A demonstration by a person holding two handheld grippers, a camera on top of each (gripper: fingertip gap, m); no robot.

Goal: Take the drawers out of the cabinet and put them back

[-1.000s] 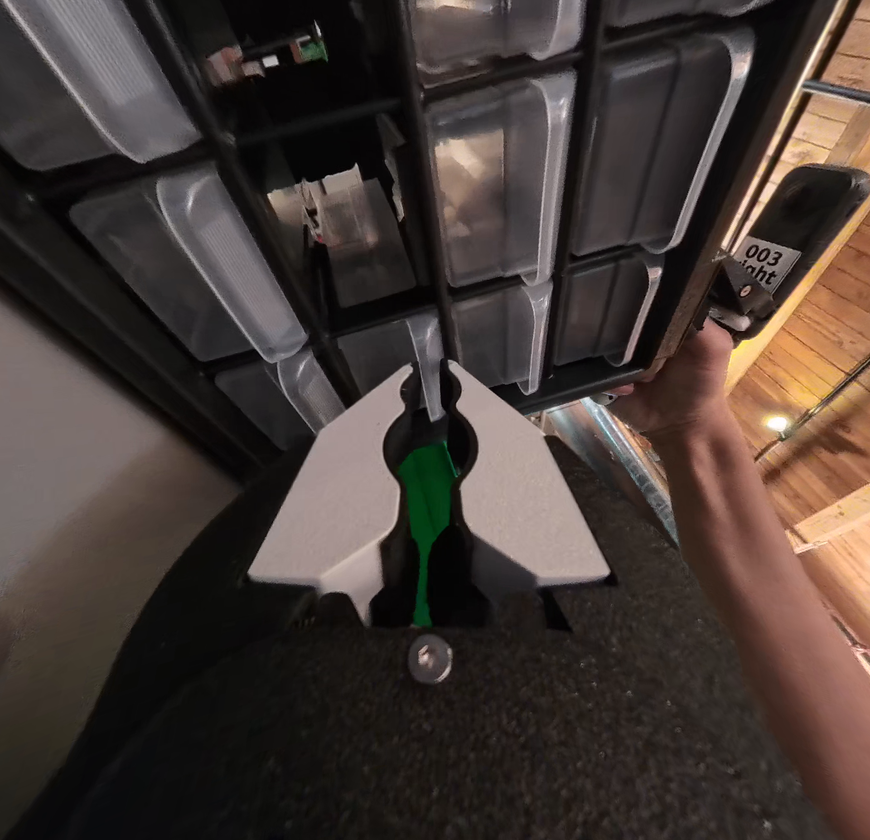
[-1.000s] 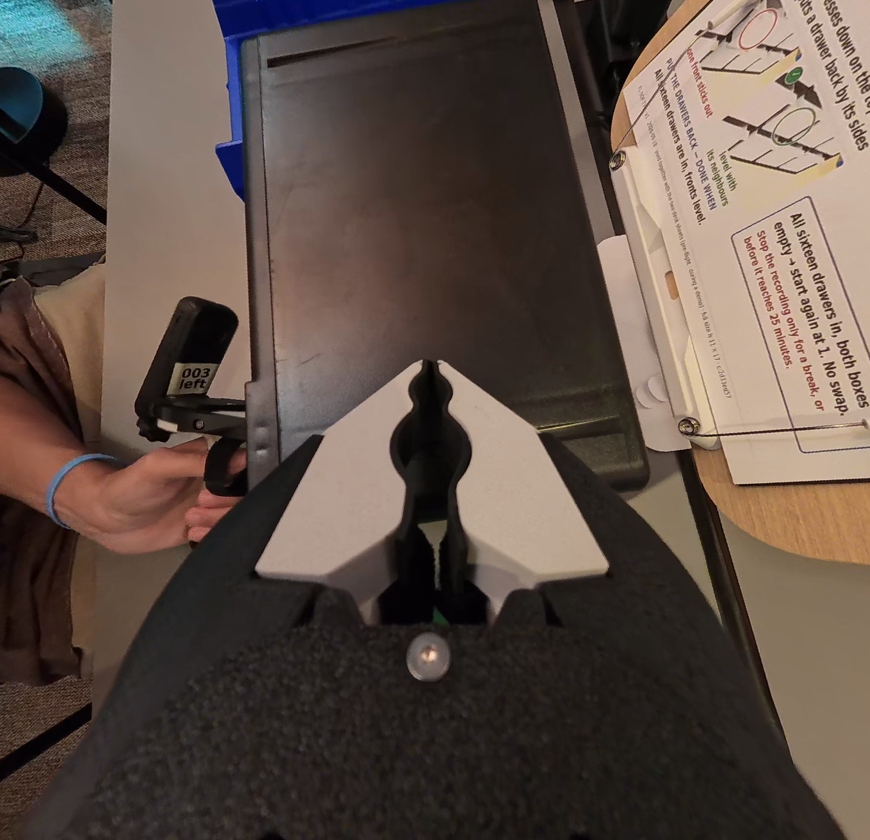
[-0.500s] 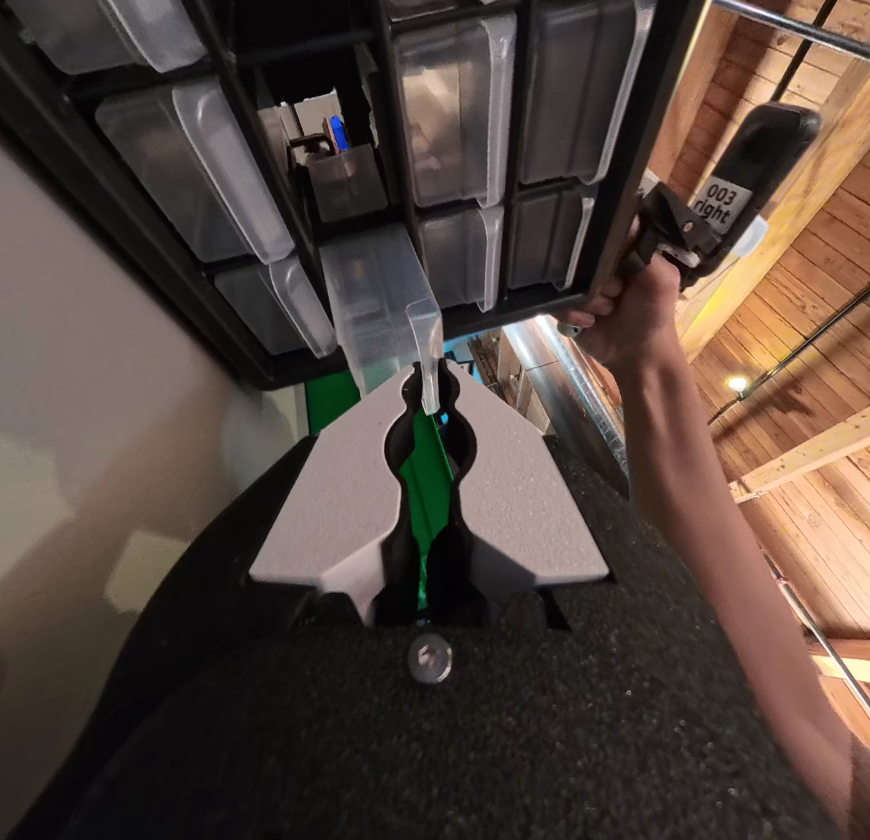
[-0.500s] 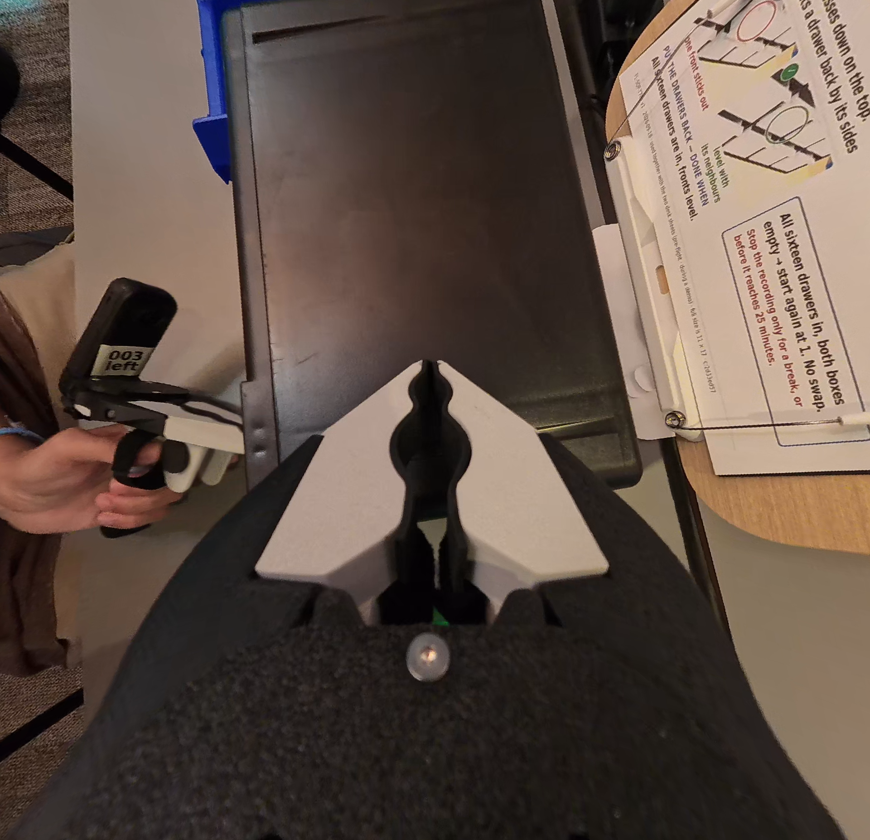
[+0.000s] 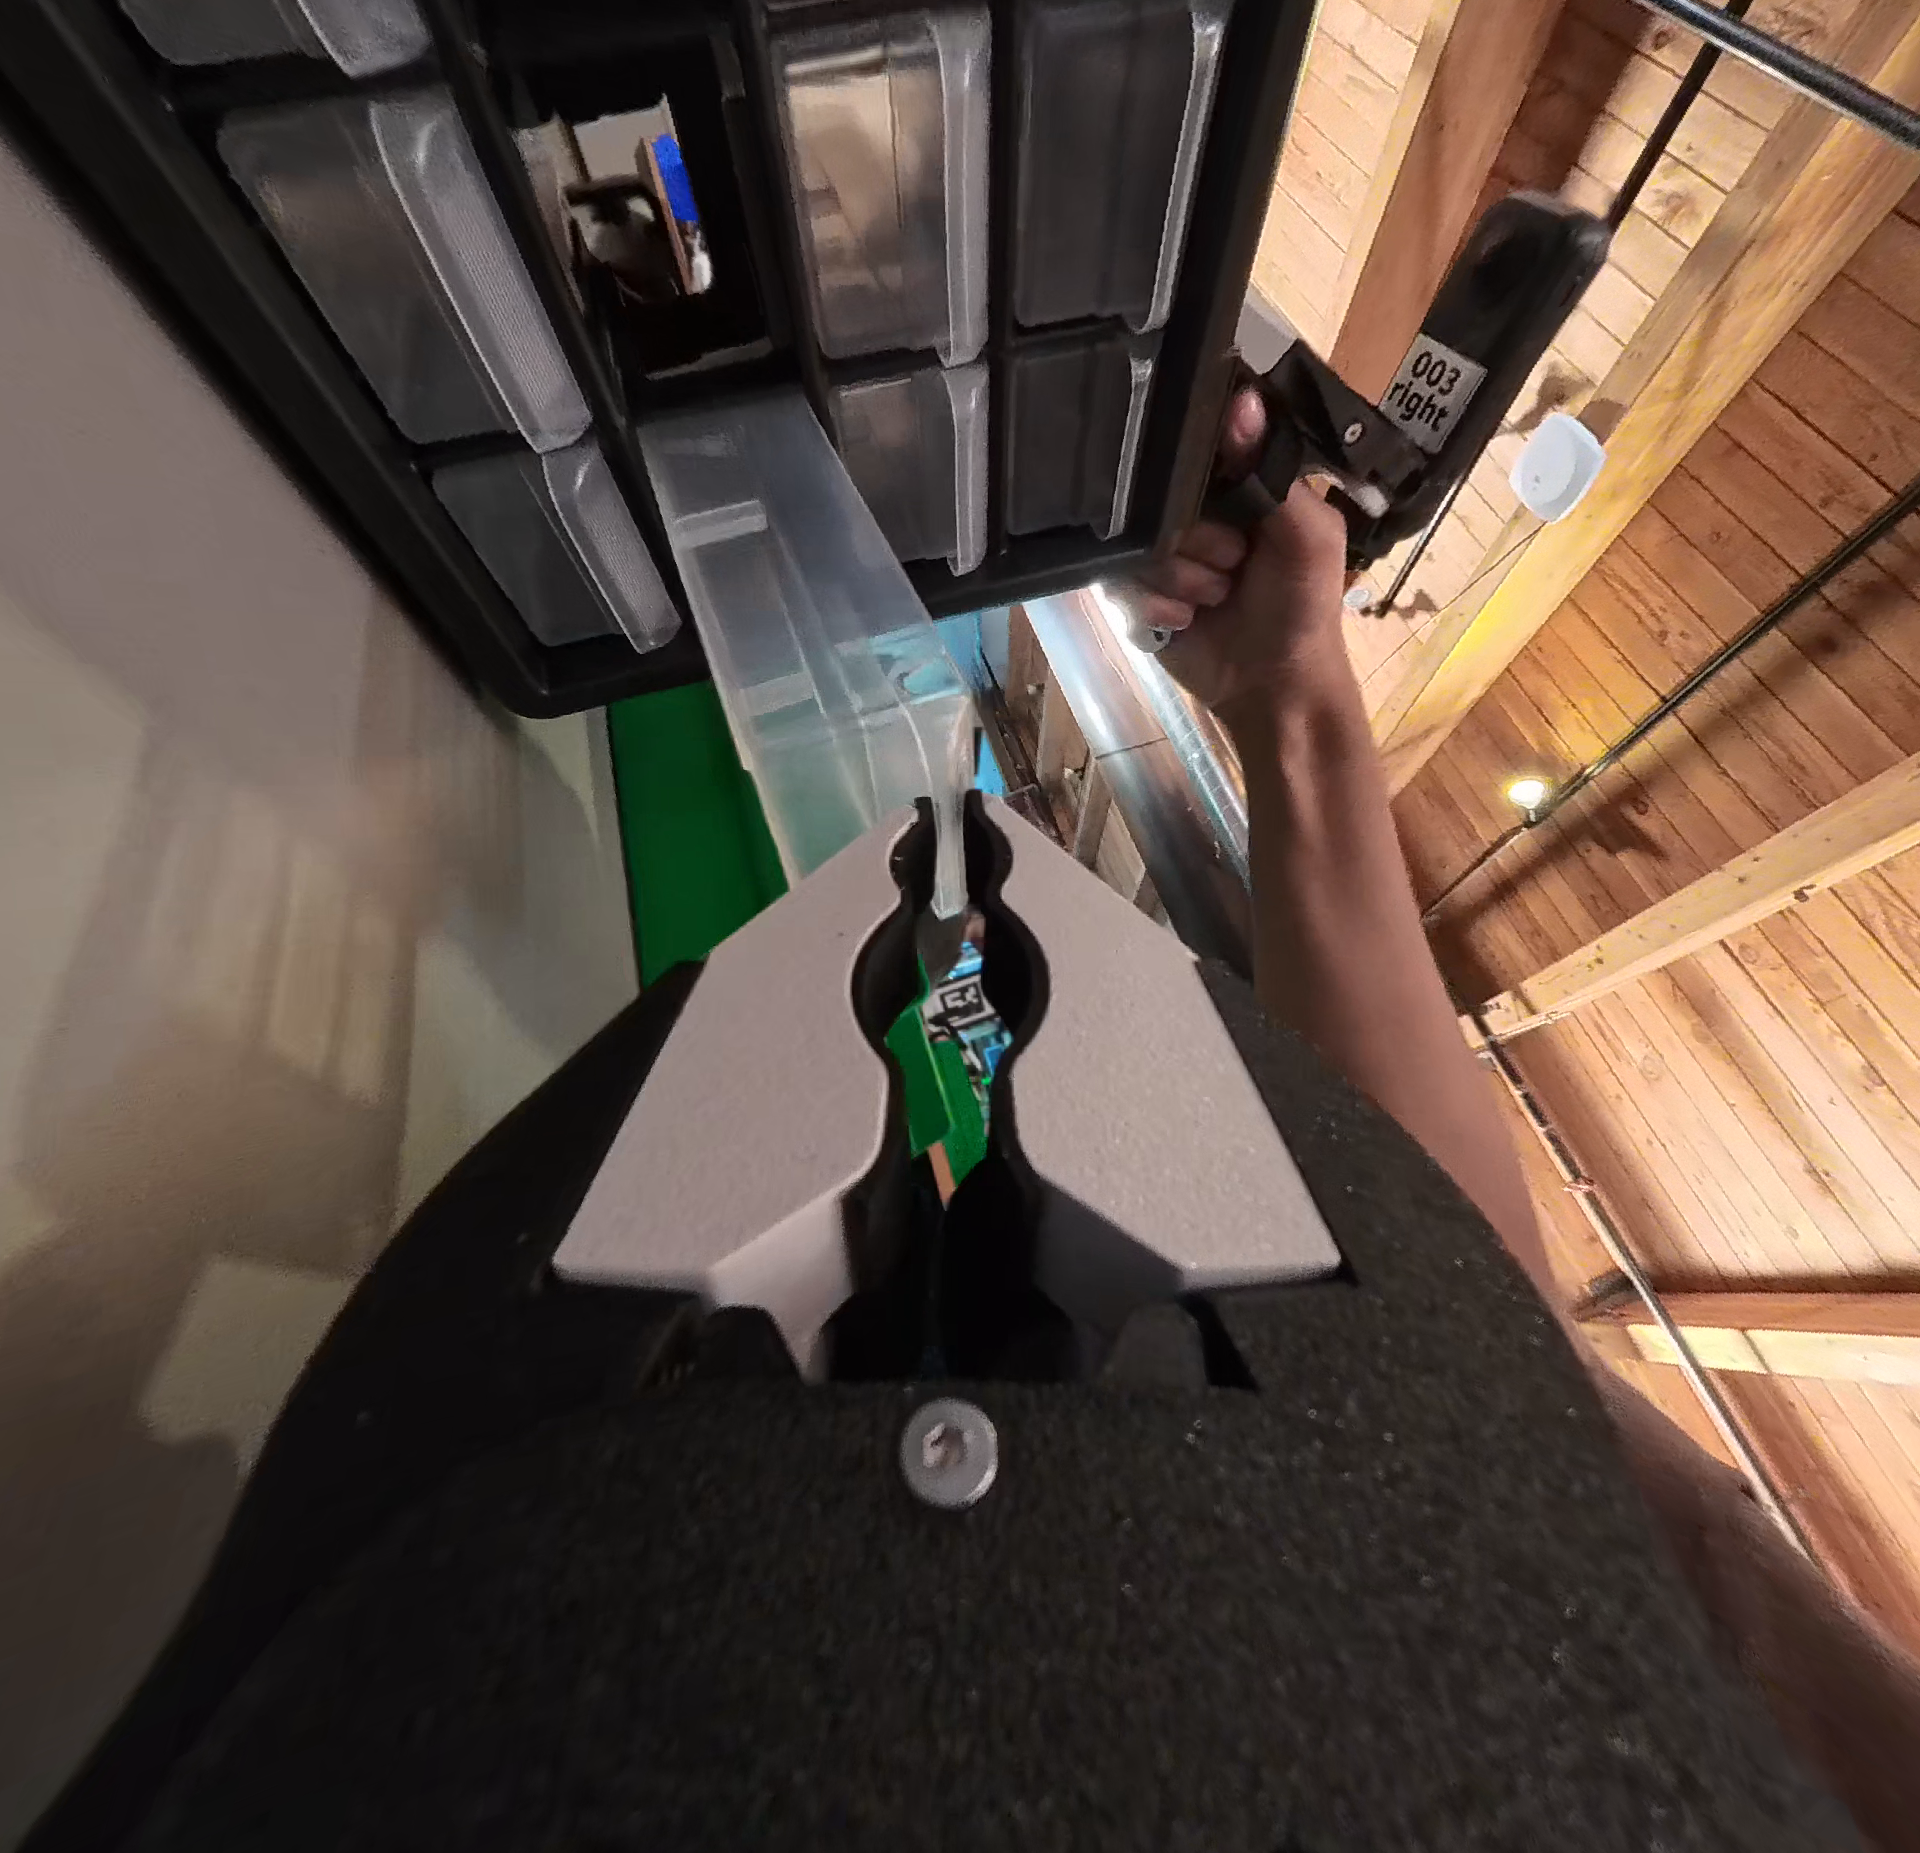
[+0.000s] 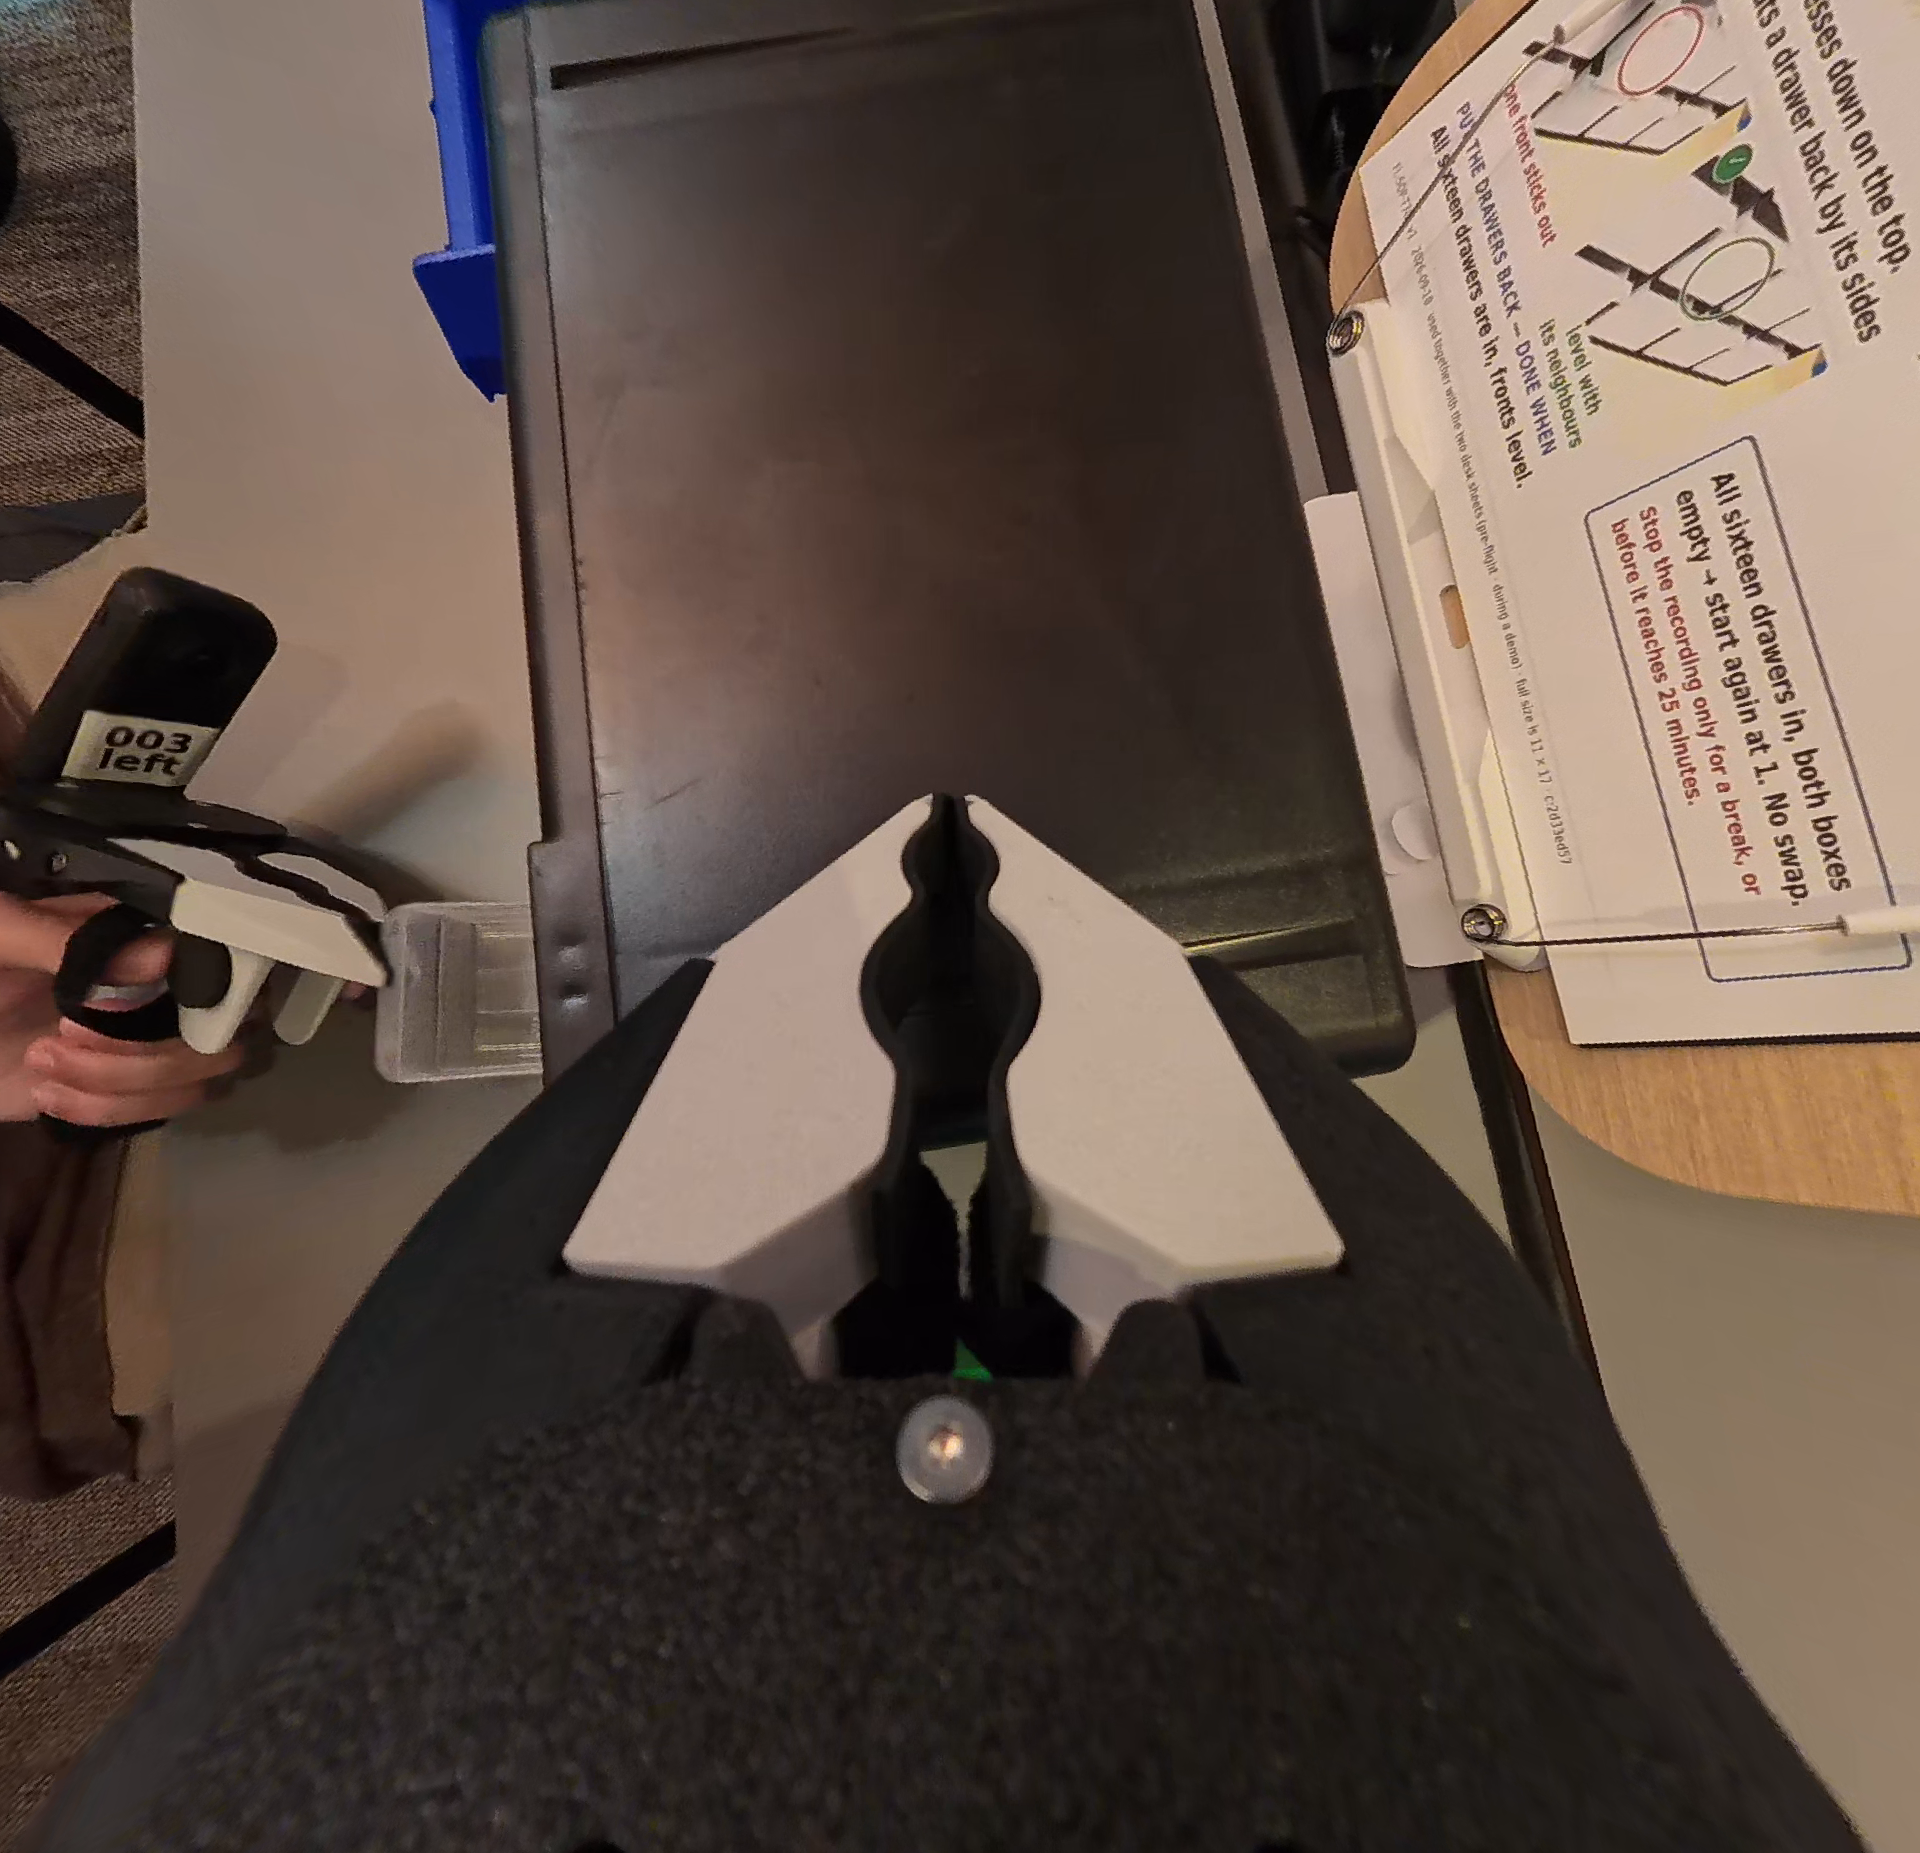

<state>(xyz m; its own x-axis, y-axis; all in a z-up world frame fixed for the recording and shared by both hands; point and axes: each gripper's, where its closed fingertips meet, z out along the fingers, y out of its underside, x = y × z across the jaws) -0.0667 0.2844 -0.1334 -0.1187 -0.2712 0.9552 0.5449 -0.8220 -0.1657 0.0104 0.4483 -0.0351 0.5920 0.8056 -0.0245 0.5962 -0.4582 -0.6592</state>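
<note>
One clear drawer (image 5: 821,660) half out of cabinet (image 5: 1195,369), bottom row, at 12 o'clock | left tool (image 5: 943,837) pinching its front lip | right tool (image 6: 951,816) pressed together, empty, over cabinet top at 12 o'clock | advice: pull straight along the slot, level, cabinet braced, until rear clears.
</note>
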